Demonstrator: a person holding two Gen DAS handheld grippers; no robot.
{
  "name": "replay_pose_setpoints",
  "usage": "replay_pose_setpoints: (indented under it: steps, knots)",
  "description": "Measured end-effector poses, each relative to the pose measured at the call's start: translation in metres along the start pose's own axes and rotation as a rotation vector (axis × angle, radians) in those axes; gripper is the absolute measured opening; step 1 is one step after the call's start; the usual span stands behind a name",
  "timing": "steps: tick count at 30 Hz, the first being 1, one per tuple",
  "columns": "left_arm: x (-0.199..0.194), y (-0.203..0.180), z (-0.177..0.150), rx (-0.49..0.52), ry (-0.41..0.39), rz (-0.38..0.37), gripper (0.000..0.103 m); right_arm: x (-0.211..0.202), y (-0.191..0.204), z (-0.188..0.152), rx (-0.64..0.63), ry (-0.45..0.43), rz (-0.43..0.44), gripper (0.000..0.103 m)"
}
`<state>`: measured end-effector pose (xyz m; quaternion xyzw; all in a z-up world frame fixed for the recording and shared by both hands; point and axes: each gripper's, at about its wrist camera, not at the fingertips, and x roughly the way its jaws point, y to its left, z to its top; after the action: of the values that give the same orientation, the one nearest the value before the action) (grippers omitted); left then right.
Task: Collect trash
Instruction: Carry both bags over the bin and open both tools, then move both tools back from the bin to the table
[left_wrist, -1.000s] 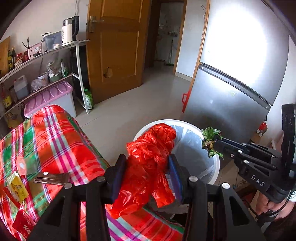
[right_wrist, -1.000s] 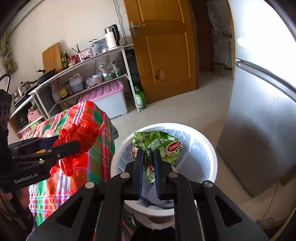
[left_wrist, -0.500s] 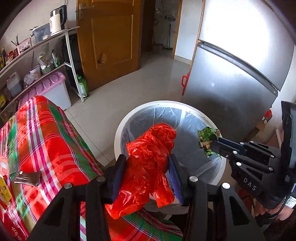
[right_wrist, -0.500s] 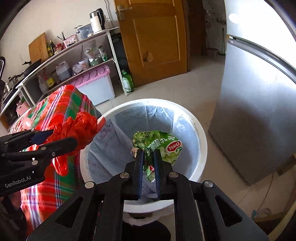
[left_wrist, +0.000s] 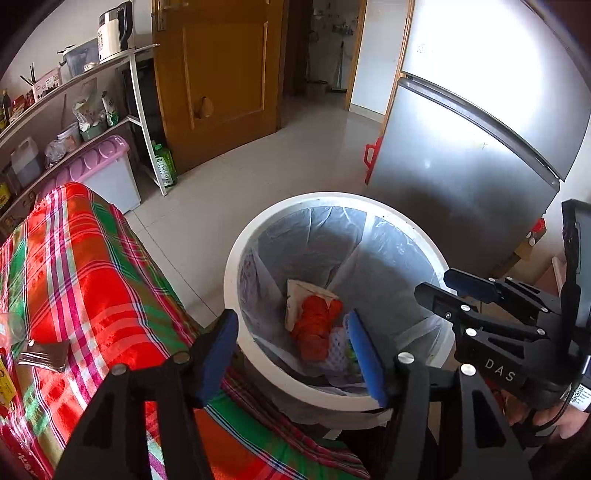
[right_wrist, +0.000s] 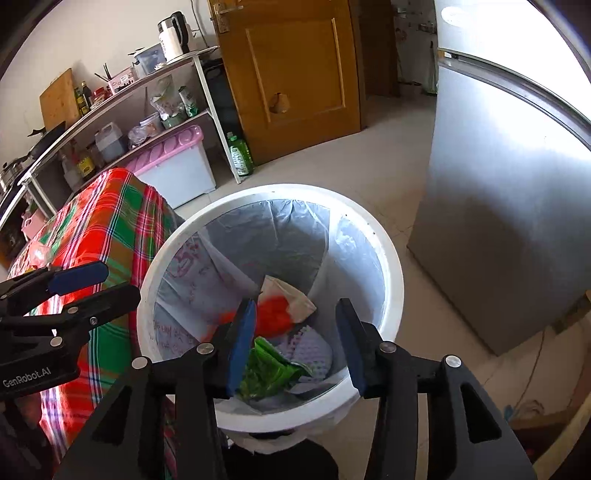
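1. Now the red plastic bag (left_wrist: 314, 328) lies at the bottom of the white bin (left_wrist: 236, 280), on a pale paper piece (left_wrist: 299, 291); half a second ago it was clamped between the jaws of the left gripper (left_wrist: 291, 350).
2. Likewise the green snack wrapper (right_wrist: 266, 373) rests inside the bin, near the front wall, beside a whitish foam net (right_wrist: 310, 350); a moment ago the right gripper (right_wrist: 295, 347) pinched it above the opening.
3. Both grippers are opening at this moment, and nothing is between the jaws of either one. The blue pads of each stand apart, over the bin.
4. My judgement: both drops have succeeded, so this pair of trash items is finished. The hands are free to go back to the table for more.
5. On the checked tablecloth (left_wrist: 92, 280) some items remain: a silvery wrapper (left_wrist: 44, 354) and a yellow packet (left_wrist: 5, 380) at the left edge of the left view. They probably are the next trash, but I cannot be sure.
6. Around this stand the grey fridge (left_wrist: 472, 177), the wooden door (left_wrist: 221, 74) and the shelf (right_wrist: 147, 96) with a kettle (right_wrist: 171, 35).
7. Hard to see: the yellow packet is cut by the frame. The bin's near wall is hidden behind the gripper bodies. Print on the green wrapper is not readable. The red bag looks blurred in the right view.
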<state>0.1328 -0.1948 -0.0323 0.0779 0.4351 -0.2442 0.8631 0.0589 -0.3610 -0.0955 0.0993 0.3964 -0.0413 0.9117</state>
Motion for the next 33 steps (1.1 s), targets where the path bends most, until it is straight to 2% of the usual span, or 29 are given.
replay_pose_setpoints:
  steps: [15,21,23,33]
  knots:
    - [-0.045,0.020,-0.009,-0.035,-0.083,0.044,0.064,-0.030,0.019,0.000,-0.011,-0.066,0.018,0.046]
    - [-0.075,0.038,-0.022,-0.053,-0.142,0.092,0.065,-0.047,0.043,0.000,-0.048,-0.111,0.059,0.046]
    - [-0.082,0.045,-0.025,-0.071,-0.153,0.084,0.065,-0.052,0.053,0.000,-0.064,-0.123,0.074,0.046]
    - [-0.111,0.089,-0.051,-0.157,-0.191,0.148,0.065,-0.057,0.109,0.001,-0.157,-0.146,0.148,0.046]
